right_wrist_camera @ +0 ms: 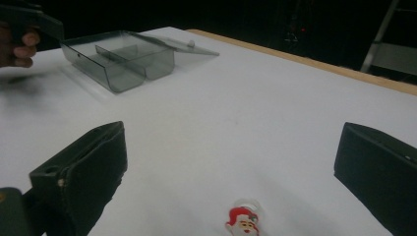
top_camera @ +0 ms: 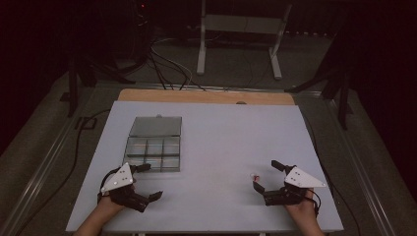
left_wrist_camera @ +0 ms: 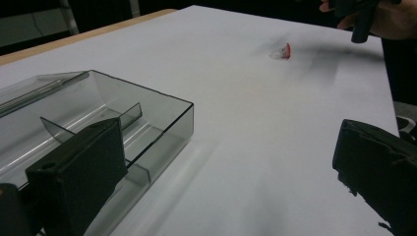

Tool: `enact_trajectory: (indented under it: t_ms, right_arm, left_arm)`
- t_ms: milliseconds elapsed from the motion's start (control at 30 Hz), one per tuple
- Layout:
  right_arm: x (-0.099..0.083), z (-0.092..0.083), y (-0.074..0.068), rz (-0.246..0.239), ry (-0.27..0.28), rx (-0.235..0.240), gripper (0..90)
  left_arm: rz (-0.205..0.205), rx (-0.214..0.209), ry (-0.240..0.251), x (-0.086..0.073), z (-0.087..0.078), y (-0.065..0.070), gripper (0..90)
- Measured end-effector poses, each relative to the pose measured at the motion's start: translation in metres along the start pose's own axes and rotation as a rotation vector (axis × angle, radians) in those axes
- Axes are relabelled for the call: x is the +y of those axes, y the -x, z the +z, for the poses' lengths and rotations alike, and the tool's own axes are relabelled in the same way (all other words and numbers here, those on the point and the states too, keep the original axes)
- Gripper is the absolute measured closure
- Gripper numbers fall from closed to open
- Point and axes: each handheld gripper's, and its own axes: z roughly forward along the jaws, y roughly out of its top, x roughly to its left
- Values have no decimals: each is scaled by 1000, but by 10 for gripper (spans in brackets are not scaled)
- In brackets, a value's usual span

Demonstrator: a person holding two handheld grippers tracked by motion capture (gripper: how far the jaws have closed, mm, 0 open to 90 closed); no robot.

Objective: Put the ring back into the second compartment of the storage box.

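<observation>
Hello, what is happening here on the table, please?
A person holds a hand-held gripper in each hand over a white table. The right hand-held gripper is open around a small Santa figure without touching it. The left hand-held gripper, also open, hovers beside a clear compartment box whose lid lies open. The box looks empty.

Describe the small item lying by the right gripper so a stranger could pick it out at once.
On the white table, look toward the near right, just ahead of the right gripper's open jaws. There lies a tiny Santa-face charm, red hat and white rim, the one spot of colour, far from the clear divided box.
</observation>
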Motion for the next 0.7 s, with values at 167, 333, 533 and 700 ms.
enact_trajectory:
  t_ms: [167, 333, 533, 700]
  right_arm:
    - [0, 0, 1, -5, -13, 8, 0]
    - [-1, 2, 1, -17, -31, 12, 0]
    - [0, 0, -1, -27, -33, 3, 0]
    - [0, 0, 0, 4, -40, 23, 0]
  left_arm:
    - [19, 0, -24, -1, 2, 1, 8]
    - [22, 1, -20, 0, 1, 1, 8]
    - [16, 4, -20, -1, 0, 1, 8]
    - [24, 1, -21, 0, 1, 2, 8]
